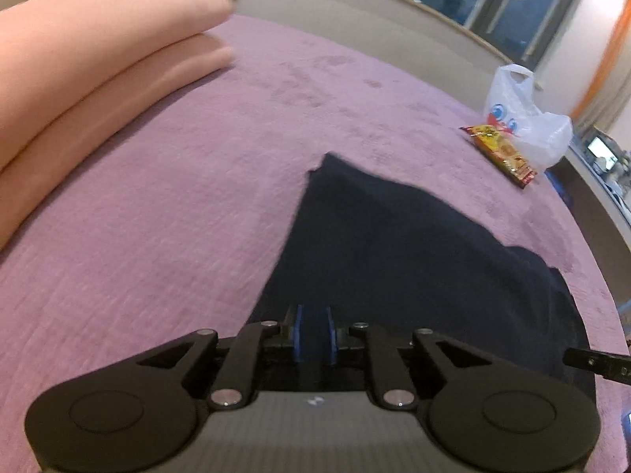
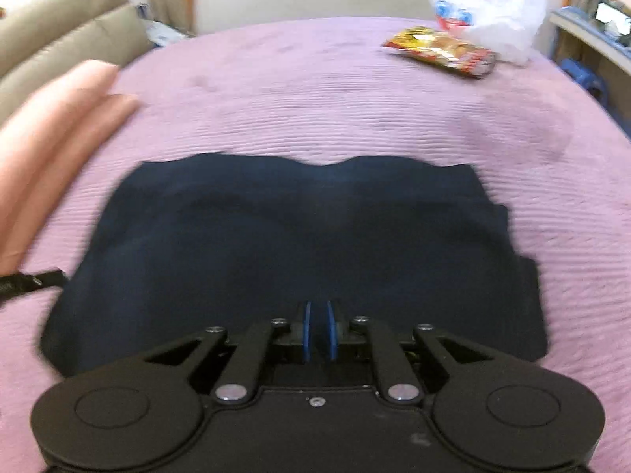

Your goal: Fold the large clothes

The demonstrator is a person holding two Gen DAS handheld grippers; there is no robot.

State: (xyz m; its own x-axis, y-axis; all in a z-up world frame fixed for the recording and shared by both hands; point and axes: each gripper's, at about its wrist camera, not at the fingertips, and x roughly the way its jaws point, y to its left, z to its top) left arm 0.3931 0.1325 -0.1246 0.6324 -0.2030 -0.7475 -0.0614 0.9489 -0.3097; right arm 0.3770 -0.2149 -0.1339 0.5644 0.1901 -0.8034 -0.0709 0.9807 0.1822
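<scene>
1. Clothing, a dark blue garment [image 2: 299, 236], is lying on the purple bed [image 2: 315, 110] in front of us.
2. We are holding our left hand-held gripper [image 1: 314, 333] nearly closed, and dark cloth is sitting between its blue pads.
3. Our right hand-held gripper [image 2: 320, 331] is nearly closed above the garment; we cannot tell if it is pinching cloth.
4. A snack packet [image 2: 437, 51] is lying beside a plastic bag [image 2: 493, 12].

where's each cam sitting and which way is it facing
Left wrist: on the left hand-held gripper, looking down its blue pads over the dark garment and purple bedspread; the right gripper's tip shows at the right edge.
Right wrist: on the right hand-held gripper, angled down over the garment.
Shared: garment, pink blanket, snack packet, plastic bag.
</scene>
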